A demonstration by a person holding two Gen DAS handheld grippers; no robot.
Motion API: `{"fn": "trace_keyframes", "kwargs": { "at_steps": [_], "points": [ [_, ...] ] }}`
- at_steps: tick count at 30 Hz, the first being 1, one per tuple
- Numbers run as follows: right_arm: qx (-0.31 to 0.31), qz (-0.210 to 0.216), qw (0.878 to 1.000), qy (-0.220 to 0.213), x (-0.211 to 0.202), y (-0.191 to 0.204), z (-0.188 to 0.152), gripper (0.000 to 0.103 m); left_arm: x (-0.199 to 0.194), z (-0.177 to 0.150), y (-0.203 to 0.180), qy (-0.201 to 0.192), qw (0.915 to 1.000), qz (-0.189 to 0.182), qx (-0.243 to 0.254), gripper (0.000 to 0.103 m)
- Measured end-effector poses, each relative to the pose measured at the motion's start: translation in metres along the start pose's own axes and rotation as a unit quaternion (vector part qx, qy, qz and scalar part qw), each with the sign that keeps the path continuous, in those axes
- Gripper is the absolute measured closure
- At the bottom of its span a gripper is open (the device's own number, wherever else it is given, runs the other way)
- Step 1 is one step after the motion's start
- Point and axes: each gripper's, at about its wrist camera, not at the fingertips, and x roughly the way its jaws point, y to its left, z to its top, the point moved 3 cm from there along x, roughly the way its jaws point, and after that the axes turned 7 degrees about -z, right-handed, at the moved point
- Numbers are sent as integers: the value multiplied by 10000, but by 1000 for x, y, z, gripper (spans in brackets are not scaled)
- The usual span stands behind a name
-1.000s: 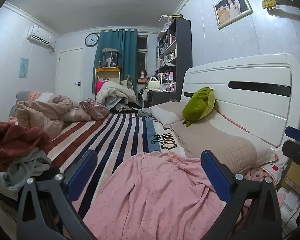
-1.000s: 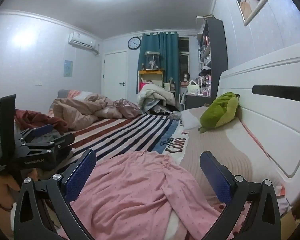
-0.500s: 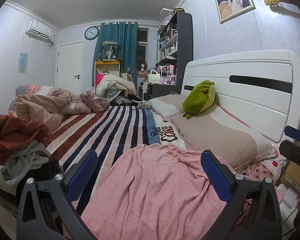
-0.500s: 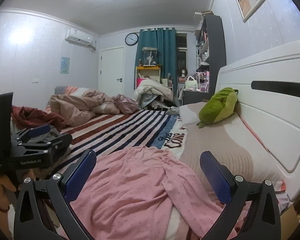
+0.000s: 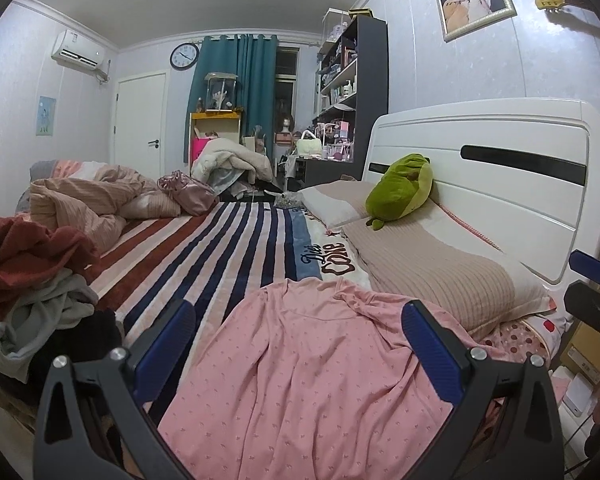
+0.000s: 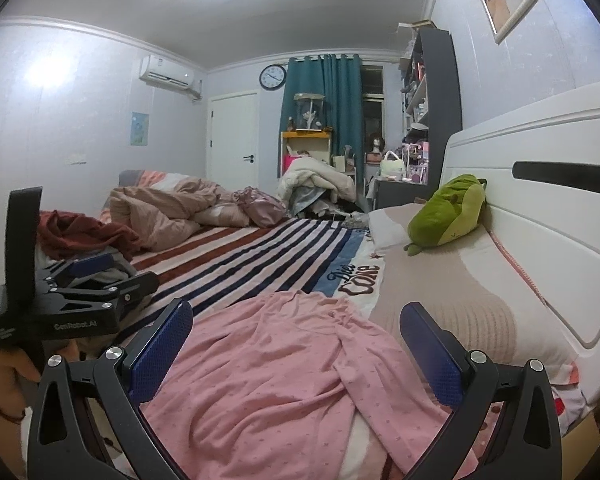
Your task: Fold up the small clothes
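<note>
A pink dotted garment [image 5: 308, 372] lies spread and wrinkled on the near end of the striped bed; it also shows in the right wrist view [image 6: 284, 372]. My left gripper [image 5: 300, 344] is open and empty, held above the garment's near part. My right gripper [image 6: 296, 340] is open and empty, also above the garment. The left gripper's body [image 6: 60, 300] shows at the left of the right wrist view, and the right gripper's tip [image 5: 592, 280] at the right edge of the left wrist view.
A pile of red, grey and black clothes [image 5: 32, 280] lies at the bed's left edge. Beige pillows [image 5: 440, 276] and a green plush toy [image 5: 400, 192] lie along the white headboard [image 5: 500, 176]. A crumpled peach duvet [image 5: 84, 204] lies farther back on the striped blanket [image 5: 220, 248].
Both views have tilted slightly, so the garment sits lower in frame. Both grippers stay open and the garment has not moved.
</note>
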Motion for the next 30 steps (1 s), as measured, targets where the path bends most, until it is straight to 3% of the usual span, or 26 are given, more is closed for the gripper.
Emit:
{"fn": "trace_keyframes", "kwargs": {
  "at_steps": [30],
  "points": [
    [171,25,9994,303,12,4,-3,0,-1,-2,2,69,9999,-86,-52,1]
  ]
}}
